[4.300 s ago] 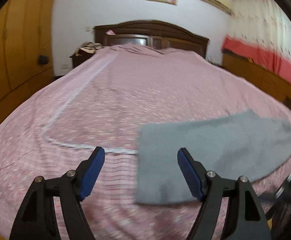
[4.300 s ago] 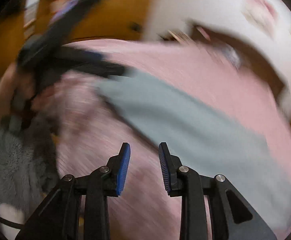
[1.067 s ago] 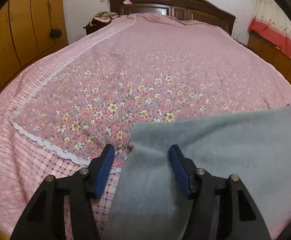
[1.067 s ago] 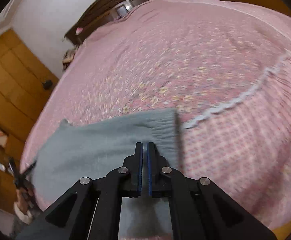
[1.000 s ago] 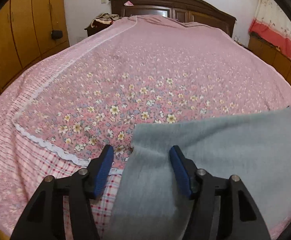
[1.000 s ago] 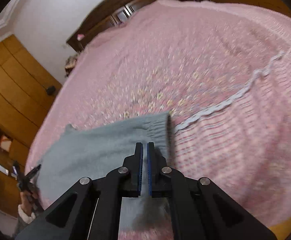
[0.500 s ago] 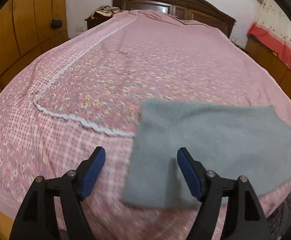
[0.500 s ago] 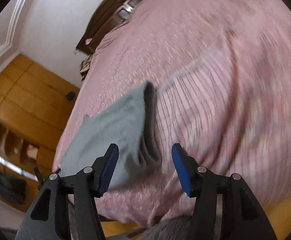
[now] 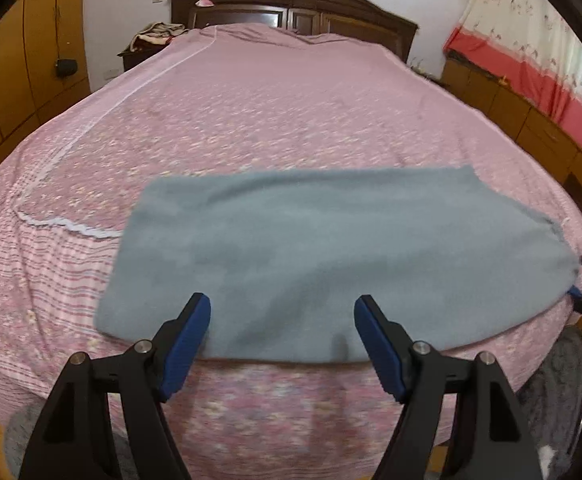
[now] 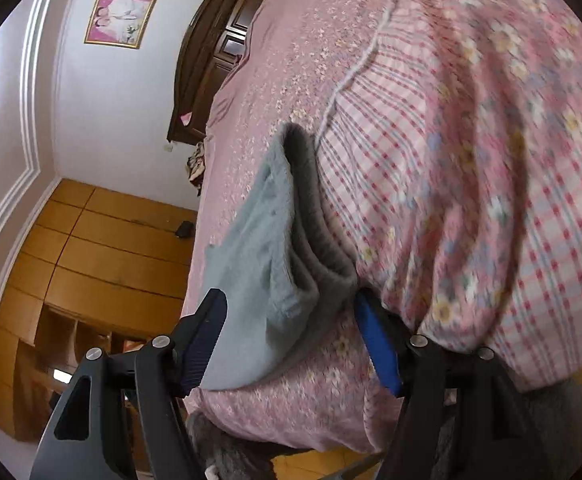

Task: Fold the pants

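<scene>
In the left wrist view the wooden wardrobe (image 9: 15, 76) stood at the left edge, then the pink floral bedspread (image 9: 275, 112) stretched to the dark headboard (image 9: 291, 4), and a red-and-white curtain (image 9: 539, 52) hung at the right. The grey pants (image 9: 331, 256) lay flat on the near part of the bed as a wide folded band, one end near the white lace trim (image 9: 71, 224) and the other end reaching the bed's right edge, where a dark piece of the other tool showed only in part. The left tool (image 9: 283, 336) hung above the near hem with its blue pads wide apart, touching nothing. The right wrist view, rolled sideways, added what the first lacked: a framed picture (image 10: 121, 19) on the white wall and the stacked layers at the pants' (image 10: 279, 248) end, seen edge-on. The right tool (image 10: 291, 340) had just been opening; that end of the pants sat between its parted pads, though whether either pad touched the cloth could not be told.
</scene>
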A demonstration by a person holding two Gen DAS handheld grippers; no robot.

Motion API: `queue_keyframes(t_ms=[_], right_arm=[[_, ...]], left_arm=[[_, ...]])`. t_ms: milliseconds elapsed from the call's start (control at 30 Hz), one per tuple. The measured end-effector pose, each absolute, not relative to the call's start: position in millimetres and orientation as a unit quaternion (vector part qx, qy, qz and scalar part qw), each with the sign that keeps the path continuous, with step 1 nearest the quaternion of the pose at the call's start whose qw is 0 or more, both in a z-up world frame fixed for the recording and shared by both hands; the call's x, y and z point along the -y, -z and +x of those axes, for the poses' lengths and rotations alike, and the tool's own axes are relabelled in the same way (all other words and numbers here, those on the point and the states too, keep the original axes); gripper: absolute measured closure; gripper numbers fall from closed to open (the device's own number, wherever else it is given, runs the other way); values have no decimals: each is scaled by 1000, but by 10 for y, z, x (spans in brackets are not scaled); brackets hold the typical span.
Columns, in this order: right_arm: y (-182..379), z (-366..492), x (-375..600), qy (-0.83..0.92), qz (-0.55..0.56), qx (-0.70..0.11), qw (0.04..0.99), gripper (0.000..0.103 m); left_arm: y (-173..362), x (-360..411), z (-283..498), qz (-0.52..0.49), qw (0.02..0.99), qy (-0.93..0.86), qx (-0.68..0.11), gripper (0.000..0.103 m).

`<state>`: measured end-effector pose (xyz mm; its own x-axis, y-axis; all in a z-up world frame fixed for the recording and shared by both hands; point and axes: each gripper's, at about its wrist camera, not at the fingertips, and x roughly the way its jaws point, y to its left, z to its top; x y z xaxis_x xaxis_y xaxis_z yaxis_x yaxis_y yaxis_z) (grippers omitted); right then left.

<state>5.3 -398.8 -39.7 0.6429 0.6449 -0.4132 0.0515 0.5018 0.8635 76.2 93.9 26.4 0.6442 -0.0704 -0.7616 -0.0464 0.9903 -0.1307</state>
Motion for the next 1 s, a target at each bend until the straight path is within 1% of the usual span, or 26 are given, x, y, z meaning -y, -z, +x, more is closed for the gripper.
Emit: queue_keyframes(t_ms=[167, 400, 633, 700, 733, 767, 833, 867, 1000], right_arm=[[481, 167, 4066, -200, 486, -372, 765, 35], [594, 83, 4080, -217, 527, -355, 741, 35], [758, -7, 4165, -210, 541, -360, 730, 39], [702, 52, 4114, -209, 519, -382, 735, 44], [675, 84, 4088, -202, 497, -405, 741, 55], [646, 102, 4076, -190, 480, -420, 747, 69], [610, 122, 4078, -178, 465, -436, 749, 76], [589, 119, 4078, -175, 464, -436, 751, 83], [420, 124, 3946, -148, 394, -446, 790, 85]], left_arm=[[-186, -797, 720, -70, 898, 14, -433, 25], [-37, -789, 644, -86, 892, 15, -444, 25], [61, -791, 622, -94, 891, 20, -445, 25], [88, -788, 612, -95, 890, 21, -445, 25], [103, -842, 642, -97, 890, 21, -445, 25], [118, -840, 631, -97, 889, 21, -446, 25], [129, -825, 622, -93, 889, 22, -447, 25], [141, -825, 616, -90, 890, 23, -446, 25], [229, -809, 532, -93, 891, 26, -444, 25]])
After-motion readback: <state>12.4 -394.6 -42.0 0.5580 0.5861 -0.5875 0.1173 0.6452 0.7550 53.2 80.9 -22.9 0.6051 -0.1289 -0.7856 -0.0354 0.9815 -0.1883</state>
